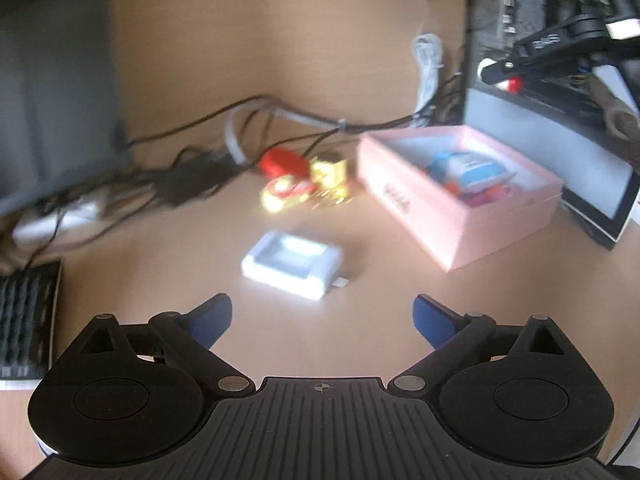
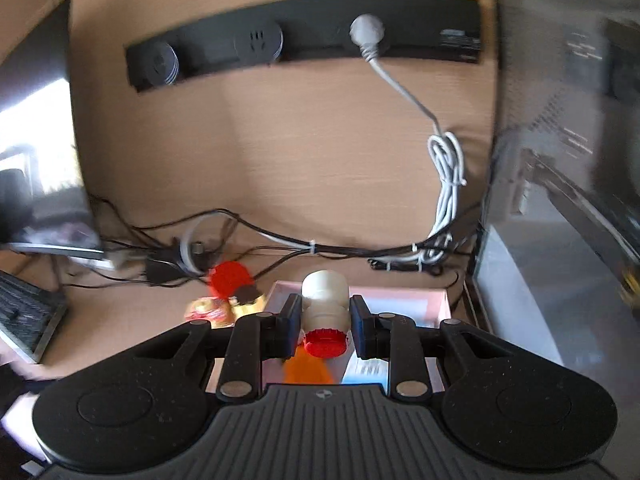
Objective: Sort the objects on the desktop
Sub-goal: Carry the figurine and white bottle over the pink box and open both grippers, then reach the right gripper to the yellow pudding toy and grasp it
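Observation:
In the left wrist view, my left gripper [image 1: 323, 312] stands wide open above the wooden desk with nothing between its blue pads. Just ahead of it lies a small white boxy device [image 1: 292, 264]. Beyond that are a red round object [image 1: 282, 161] and gold-wrapped pieces [image 1: 308, 188]. To the right, a pink open box [image 1: 456, 236] holds several small items. My right gripper [image 2: 325, 320] is shut on a small white bottle [image 2: 324, 294] with a red cap, held over the pink box [image 2: 400, 300]. It also shows in the left wrist view as my right gripper [image 1: 502, 74], at the upper right.
A tangle of black and white cables [image 1: 280, 116] runs along the back of the desk. A monitor [image 1: 52, 92] and a keyboard [image 1: 24, 320] stand at the left. A dark computer case [image 2: 568, 160] walls off the right. A black socket strip [image 2: 304, 40] is on the back panel.

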A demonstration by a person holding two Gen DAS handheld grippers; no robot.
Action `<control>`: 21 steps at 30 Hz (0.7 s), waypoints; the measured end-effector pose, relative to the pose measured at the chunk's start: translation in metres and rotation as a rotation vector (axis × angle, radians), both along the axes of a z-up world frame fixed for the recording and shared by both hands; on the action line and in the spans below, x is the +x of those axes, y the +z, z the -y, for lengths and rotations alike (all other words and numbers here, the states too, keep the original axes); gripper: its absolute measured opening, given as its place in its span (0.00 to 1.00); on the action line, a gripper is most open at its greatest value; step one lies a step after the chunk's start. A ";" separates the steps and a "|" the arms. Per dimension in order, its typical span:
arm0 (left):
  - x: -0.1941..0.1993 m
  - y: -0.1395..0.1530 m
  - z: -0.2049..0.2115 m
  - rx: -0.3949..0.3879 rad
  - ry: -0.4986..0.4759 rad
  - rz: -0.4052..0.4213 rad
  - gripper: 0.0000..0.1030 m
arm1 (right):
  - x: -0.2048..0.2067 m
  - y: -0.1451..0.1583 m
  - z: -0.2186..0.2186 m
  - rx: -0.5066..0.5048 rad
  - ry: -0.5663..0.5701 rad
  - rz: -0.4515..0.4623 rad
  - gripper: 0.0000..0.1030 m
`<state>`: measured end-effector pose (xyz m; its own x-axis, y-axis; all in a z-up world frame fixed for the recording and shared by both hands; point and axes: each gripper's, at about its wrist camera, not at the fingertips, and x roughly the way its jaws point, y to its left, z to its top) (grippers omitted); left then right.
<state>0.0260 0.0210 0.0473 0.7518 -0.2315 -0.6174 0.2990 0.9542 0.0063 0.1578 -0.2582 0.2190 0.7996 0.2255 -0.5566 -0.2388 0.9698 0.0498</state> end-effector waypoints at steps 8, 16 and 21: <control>0.003 -0.022 -0.031 -0.081 0.049 -0.057 0.99 | 0.024 -0.029 -0.029 -0.026 -0.041 -0.121 0.37; 0.040 -0.030 -0.036 -0.235 0.096 -0.061 1.00 | 0.029 -0.019 -0.095 -0.060 0.048 -0.130 0.66; 0.050 -0.040 -0.057 -0.376 0.092 -0.144 1.00 | 0.068 -0.033 -0.146 -0.067 0.077 -0.164 0.70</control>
